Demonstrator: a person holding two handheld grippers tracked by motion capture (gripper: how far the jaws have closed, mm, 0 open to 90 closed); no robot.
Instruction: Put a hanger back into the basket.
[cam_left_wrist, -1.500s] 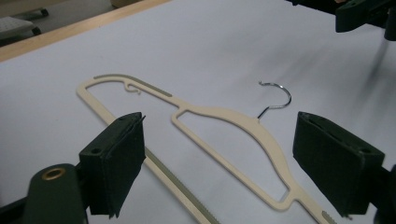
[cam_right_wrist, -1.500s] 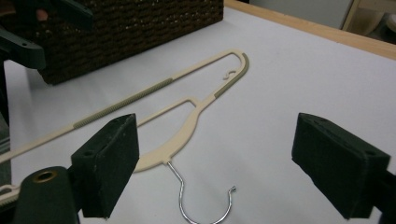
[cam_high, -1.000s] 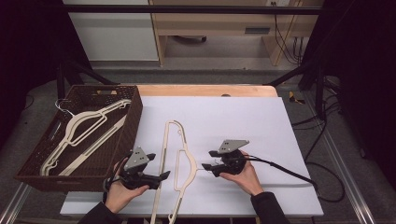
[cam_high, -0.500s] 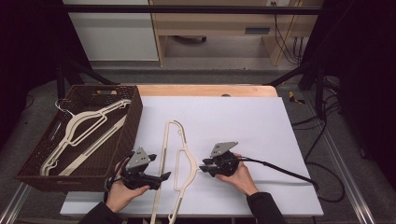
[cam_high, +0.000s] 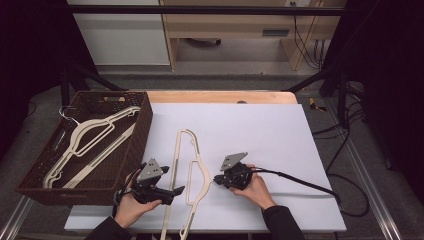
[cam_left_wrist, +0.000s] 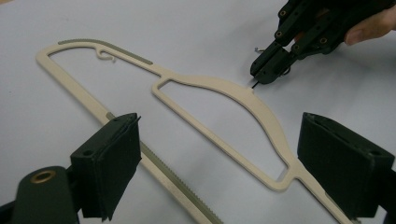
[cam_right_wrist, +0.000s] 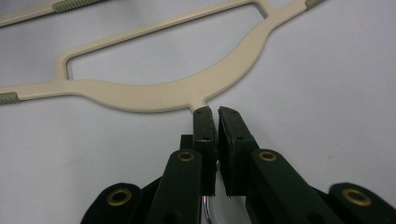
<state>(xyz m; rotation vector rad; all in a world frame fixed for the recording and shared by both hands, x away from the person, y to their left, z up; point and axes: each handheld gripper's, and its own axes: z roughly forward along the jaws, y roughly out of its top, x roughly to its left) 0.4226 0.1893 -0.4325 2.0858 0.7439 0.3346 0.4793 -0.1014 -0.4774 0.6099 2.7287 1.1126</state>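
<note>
A cream hanger (cam_high: 192, 172) lies flat on the white counter (cam_high: 280, 135), at six o'clock from its center. The right gripper (cam_high: 218, 179), its jaws just having closed, pinches the hanger's metal hook at three o'clock of the hanger. The left gripper (cam_high: 179, 190) hovers spread over the hanger's bar.

Looks like a lab or recording studio, set up for filming. Dark all round, black drapes at both sides, light falling on the table (cam_high: 260, 125) alone. White sheet (cam_high: 280, 150) spread over the wooden top as a plain backdrop. Metal frame (cam_high: 200, 10) overhead, struts (cam_high: 320, 77) slanting down behind. Cables (cam_high: 300, 40) dangling by a wooden bench (cam_high: 225, 25) at the back, more trailing on the floor (cam_high: 350, 165) at right. White cabinet (cam_high: 120, 35) beside it.
</note>
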